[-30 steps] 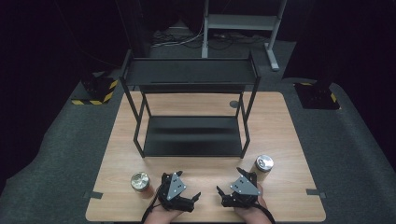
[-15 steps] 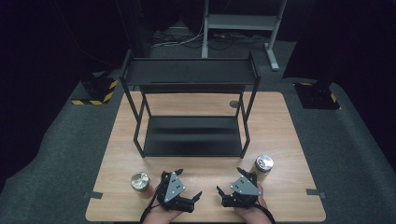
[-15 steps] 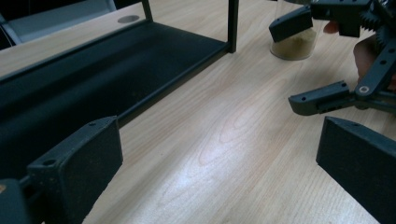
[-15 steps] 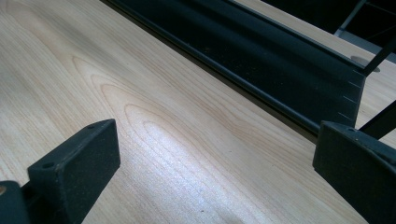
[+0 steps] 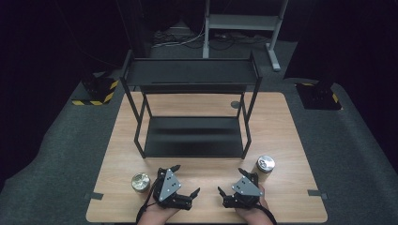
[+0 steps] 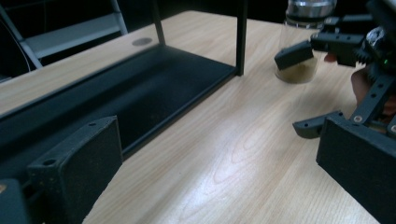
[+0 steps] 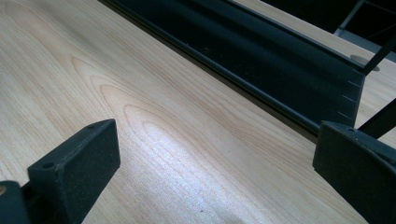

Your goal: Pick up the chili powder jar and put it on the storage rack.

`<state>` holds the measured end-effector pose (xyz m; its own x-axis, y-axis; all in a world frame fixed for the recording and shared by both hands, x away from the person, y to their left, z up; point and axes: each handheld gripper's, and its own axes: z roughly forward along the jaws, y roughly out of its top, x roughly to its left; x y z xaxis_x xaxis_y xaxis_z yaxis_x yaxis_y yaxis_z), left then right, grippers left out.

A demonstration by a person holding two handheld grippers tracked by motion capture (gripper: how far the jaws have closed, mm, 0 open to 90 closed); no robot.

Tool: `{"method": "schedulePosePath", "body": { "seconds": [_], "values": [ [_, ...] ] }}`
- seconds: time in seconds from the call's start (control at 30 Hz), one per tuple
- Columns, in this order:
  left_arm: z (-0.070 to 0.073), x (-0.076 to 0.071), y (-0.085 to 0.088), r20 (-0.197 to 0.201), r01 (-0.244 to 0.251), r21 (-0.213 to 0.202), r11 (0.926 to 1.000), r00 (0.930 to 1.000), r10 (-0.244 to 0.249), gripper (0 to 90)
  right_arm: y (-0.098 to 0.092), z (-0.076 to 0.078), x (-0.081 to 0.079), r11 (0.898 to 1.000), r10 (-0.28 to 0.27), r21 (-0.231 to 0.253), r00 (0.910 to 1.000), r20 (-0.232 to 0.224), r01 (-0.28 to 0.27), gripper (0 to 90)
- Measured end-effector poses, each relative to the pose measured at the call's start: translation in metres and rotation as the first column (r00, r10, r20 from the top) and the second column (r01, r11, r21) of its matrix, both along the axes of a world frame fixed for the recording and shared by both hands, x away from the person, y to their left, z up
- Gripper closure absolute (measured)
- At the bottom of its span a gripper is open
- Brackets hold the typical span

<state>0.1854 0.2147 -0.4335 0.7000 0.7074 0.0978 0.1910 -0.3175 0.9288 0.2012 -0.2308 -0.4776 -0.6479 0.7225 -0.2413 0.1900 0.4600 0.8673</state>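
Dim dark surroundings, overhead glare on table (image 7: pixel 196 186), blurred foreground.

A short silver-topped metal can (image 5: pixel 140 182) stood upright on the light wooden counter (image 5: pixel 206 140), near its front left. A taller clear jar with a silver lid (image 5: pixel 264 167) stood upright at the front right, holding something tan at its base.

Pale wood-grain table (image 5: pixel 206 105) under a black rack (image 5: pixel 192 75); two cans (image 5: pixel 140 182) (image 5: pixel 265 164) with silver tops, the right one tan-bodied in the left gripper view; black grippers (image 5: pixel 184 180) (image 5: pixel 232 180) with grey plates; dark grey speckled floor (image 5: pixel 356 140); yellow-and-black striped block (image 5: pixel 101 91)
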Motion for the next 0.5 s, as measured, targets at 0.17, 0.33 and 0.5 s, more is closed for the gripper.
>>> {"method": "schedulePosePath", "body": {
  "seconds": [0.17, 0.33, 0.5],
  "values": [
    [0.005, -0.004, 0.007, 0.014, -0.011, -0.009, 0.9999, 0.9998, 0.012, 0.6, 0.000, 0.000, 0.000, 1.000, -0.001, 0.000, 1.0000, -0.001, 0.001, 0.0],
    [0.009, -0.008, 0.016, 0.023, -0.029, -0.016, 0.9994, 0.9993, 0.030, 0.6, 0.000, 0.000, 0.000, 1.000, -0.004, 0.004, 1.0000, -0.006, 0.004, 0.0],
    [0.011, -0.013, 0.024, 0.035, -0.047, -0.018, 0.9987, 0.9983, 0.048, 0.6, 0.000, 0.000, 0.000, 1.000, -0.006, 0.008, 1.0000, -0.006, 0.006, 0.0]
  ]
}}
